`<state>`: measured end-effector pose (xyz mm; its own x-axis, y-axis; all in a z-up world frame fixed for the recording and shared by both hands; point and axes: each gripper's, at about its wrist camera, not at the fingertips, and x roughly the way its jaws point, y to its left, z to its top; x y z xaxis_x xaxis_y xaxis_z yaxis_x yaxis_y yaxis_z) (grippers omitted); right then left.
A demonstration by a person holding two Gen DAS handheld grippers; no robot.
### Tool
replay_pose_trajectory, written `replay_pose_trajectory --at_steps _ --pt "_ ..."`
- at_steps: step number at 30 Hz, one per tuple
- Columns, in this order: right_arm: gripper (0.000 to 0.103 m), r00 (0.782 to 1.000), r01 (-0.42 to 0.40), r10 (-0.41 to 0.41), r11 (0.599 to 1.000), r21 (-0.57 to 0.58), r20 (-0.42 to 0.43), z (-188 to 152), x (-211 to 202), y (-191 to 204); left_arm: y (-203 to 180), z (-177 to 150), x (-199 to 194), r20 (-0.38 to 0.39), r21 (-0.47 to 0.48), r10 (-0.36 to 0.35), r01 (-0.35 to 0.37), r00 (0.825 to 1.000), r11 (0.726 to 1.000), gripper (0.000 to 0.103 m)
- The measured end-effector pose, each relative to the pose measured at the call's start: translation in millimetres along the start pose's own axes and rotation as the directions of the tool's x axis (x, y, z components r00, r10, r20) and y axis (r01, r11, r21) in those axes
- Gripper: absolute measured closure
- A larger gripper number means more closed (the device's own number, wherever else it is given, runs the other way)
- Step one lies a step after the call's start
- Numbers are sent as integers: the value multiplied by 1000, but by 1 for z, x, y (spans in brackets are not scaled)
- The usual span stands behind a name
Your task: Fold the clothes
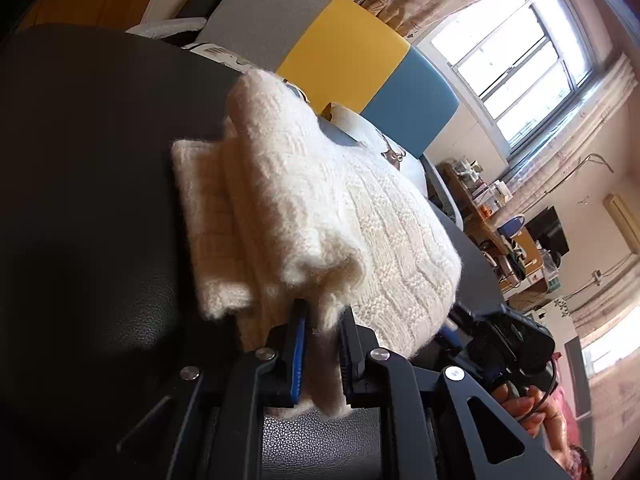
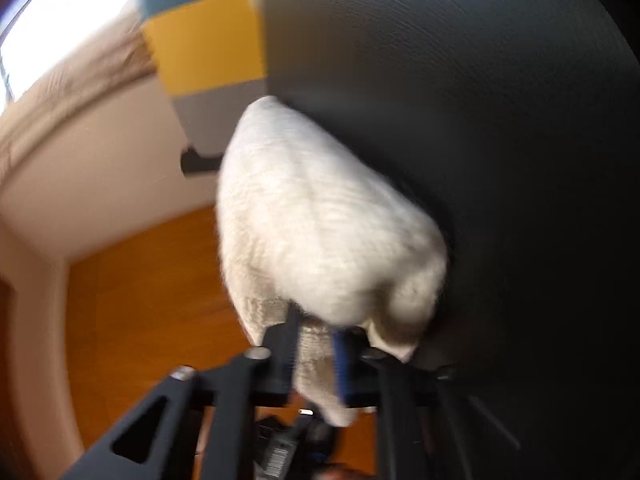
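A cream knitted sweater point(image 1: 304, 216) lies bunched and partly folded on a black leather surface point(image 1: 88, 184). My left gripper point(image 1: 324, 316) is shut on the sweater's near edge, with fabric pinched between its blue-padded fingers. In the left wrist view the right gripper point(image 1: 456, 322) reaches into the sweater's right side, held by a hand point(image 1: 520, 408). The right wrist view is blurred: the sweater point(image 2: 320, 224) hangs over the black surface point(image 2: 500, 160), and my right gripper point(image 2: 316, 324) is shut on a fold of it.
A headboard with grey, yellow point(image 1: 344, 52) and blue panels stands behind the surface, with a pillow point(image 1: 372, 128) near it. A cluttered desk point(image 1: 512, 236) and a window point(image 1: 516, 52) are at the right. An orange wood floor point(image 2: 152, 288) shows beyond the surface edge.
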<state>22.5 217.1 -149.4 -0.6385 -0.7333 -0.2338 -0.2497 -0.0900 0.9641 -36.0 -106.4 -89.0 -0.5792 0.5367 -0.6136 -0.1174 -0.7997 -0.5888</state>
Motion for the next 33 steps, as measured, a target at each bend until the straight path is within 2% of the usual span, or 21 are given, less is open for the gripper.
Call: replay_pose_trajectory --at_steps 3,5,6,7,8,9,11,13,14,15,18,19,20,21,23,26,28,30,32,33 --pt "101 996 83 -76 982 -171 51 -2 -22 29 4 0 -2 -5 -14 -6 6 1000 1000 88" --pt "101 988 142 -121 949 -280 91 -3 -37 49 4 -2 -2 -8 -11 -14 14 1000 1000 88" --pt "97 983 171 -141 927 -333 113 -3 -44 59 3 -3 -2 -7 -10 -16 16 1000 1000 88" --pt "95 984 176 -157 925 -337 82 -5 -42 58 3 -3 -2 -8 -10 -18 18 1000 1000 88" --pt "81 984 174 -171 928 -331 39 -6 -39 55 3 -2 -2 -8 -13 -20 20 1000 1000 88" --pt "73 984 174 -180 936 -305 8 0 -37 51 5 -2 -2 -10 -22 -25 25 1000 999 88" --pt "71 979 183 -198 952 -244 -39 0 -33 38 6 0 -1 -13 -39 -34 34 999 999 88" --pt "63 973 216 -228 951 -220 -29 -6 -25 34 5 1 1 -15 -49 -38 37 999 998 88" --pt "58 976 208 -216 956 -208 -19 -6 -23 32 5 1 0 -18 -48 -39 38 999 998 88" --pt "57 980 193 -199 961 -197 -7 -5 -22 30 4 1 0 -20 -45 -41 40 999 998 88" --pt "58 989 147 -147 981 -125 16 -5 -4 19 1 0 0 -21 -42 -45 44 999 998 88" --pt "62 990 140 -140 984 -111 9 -6 -1 16 0 0 2 -25 -32 -31 30 999 999 88" --pt "80 988 152 -154 981 -121 -4 -6 -1 17 -1 1 3 -29 -21 -16 15 999 1000 88" --pt "91 982 185 -189 968 -172 -8 -9 -4 26 -2 1 4 -31 -7 0 -1 1000 1000 88" --pt "92 967 246 -255 919 -308 9 -16 -13 50 -9 1 2 -16 58 49 -48 999 997 91" --pt "93 935 341 -344 797 -498 90 -22 -31 84 -20 -3 5 -29 163 96 -90 995 982 93" --pt "94 900 415 -419 740 -529 120 -14 -28 82 -24 -7 9 -49 206 108 -96 993 974 93" --pt "93 854 493 -500 685 -537 146 -3 -16 70 -24 -13 14 -80 222 99 -79 992 972 93" --pt "91 878 457 -463 737 -498 120 3 -21 59 -26 -18 16 -85 246 100 -76 991 966 93" --pt "83 892 428 -441 760 -489 96 3 -26 58 -27 -19 15 -83 256 103 -79 991 963 93"
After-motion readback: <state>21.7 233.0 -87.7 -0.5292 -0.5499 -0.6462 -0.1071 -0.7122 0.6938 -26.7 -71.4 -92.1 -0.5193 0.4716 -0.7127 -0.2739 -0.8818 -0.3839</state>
